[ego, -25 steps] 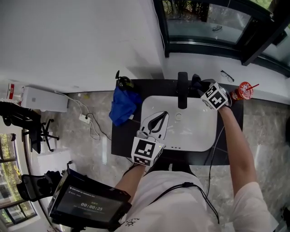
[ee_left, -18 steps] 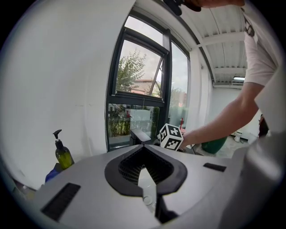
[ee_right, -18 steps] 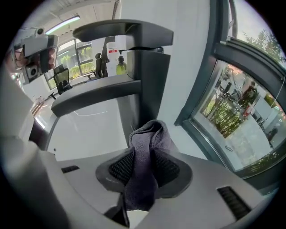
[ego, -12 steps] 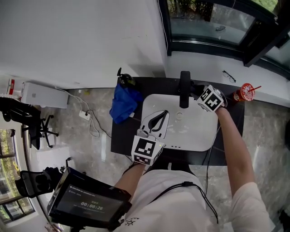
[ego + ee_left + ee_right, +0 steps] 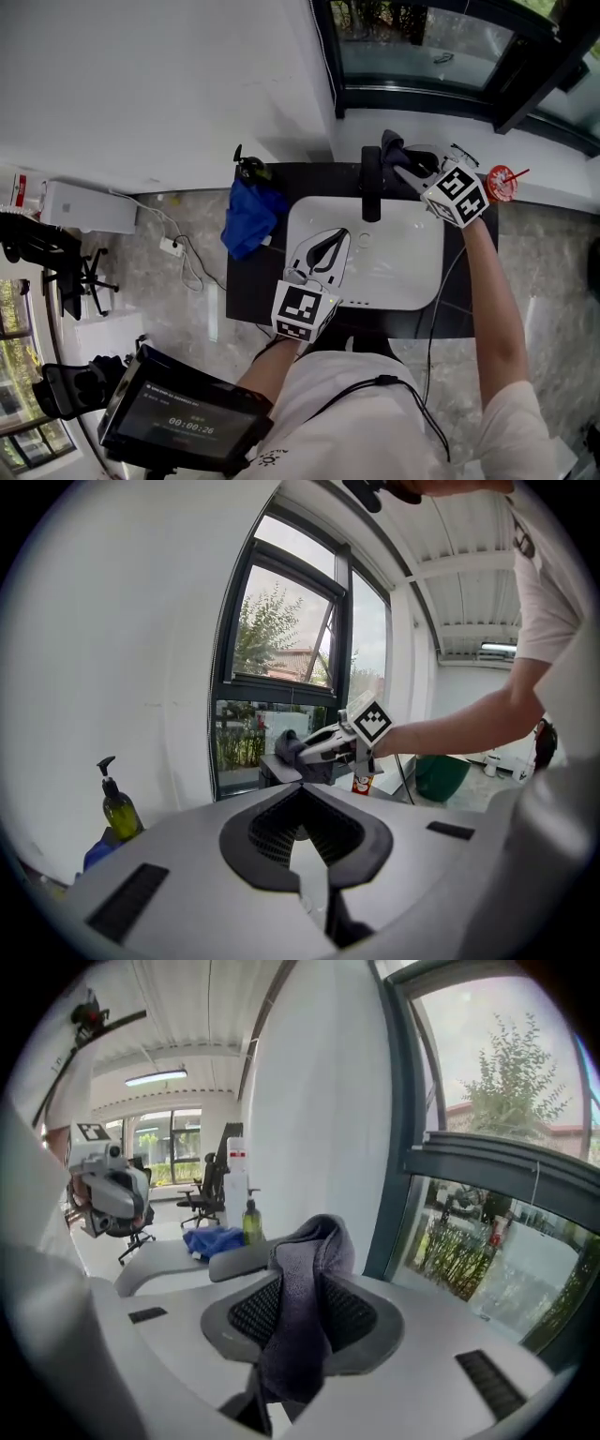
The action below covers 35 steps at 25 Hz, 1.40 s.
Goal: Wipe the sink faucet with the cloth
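Cloth [image 5: 302, 1269], dark grey and bunched, is pinched between the jaws of the right gripper [image 5: 411, 172], which stand part-closed on its thick fold. The loose end stands up beyond the tips, in my judgement so that fabric rather than hard plastic meets the metal. From the head view this gripper sits at 1 o'clock of the sink [image 5: 412, 281], with the cloth just beside the top of the faucet [image 5: 371, 187], itself at 12 o'clock on the back rim. Contact between cloth and faucet cannot be confirmed. The approach from the side appears chosen to reach the faucet's upper part and flank, so wiping is assessed as about to begin or under way there. The left gripper [image 5: 302, 834] has its jaws apart with nothing between them. It hangs over the sink's 8 o'clock rim, pointing toward the faucet, evidently held clear of the work. A blue rag [image 5: 248, 217] and a bottle [image 5: 246, 170] lie at 10 o'clock on the counter [image 5: 253, 291], and a cup [image 5: 501, 185] stands at 2 o'clock; none obstructs the wiping path.
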Each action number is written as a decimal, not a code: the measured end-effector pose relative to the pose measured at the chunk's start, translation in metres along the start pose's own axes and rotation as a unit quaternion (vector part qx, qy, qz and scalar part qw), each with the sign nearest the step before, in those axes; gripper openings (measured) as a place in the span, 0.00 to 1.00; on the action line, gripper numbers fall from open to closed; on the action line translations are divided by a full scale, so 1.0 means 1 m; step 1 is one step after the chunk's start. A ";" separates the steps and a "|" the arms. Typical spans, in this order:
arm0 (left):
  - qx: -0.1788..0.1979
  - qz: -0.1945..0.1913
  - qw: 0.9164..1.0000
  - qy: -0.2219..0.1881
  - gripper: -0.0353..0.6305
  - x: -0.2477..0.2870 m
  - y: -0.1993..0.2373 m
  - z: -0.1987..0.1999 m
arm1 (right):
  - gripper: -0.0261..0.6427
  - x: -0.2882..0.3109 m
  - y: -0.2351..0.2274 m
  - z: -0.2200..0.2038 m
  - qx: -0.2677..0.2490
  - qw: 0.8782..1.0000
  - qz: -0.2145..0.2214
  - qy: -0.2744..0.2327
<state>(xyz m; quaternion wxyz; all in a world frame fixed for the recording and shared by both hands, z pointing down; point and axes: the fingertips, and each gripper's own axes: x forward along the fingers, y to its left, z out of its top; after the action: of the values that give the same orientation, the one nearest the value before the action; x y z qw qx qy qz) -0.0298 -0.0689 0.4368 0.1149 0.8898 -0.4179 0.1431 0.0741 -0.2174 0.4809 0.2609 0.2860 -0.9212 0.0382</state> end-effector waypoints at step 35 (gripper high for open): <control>0.000 0.006 1.000 0.007 0.04 -0.001 0.006 -0.007 | 0.21 0.046 0.031 -0.079 -0.051 0.987 0.038 0.146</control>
<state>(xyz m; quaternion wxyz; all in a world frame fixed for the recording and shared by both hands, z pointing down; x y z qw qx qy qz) -0.0362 -0.0703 0.4434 0.1171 0.8861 -0.4226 0.1499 0.0611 -0.1977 0.5740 0.4050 0.2285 -0.8843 0.0429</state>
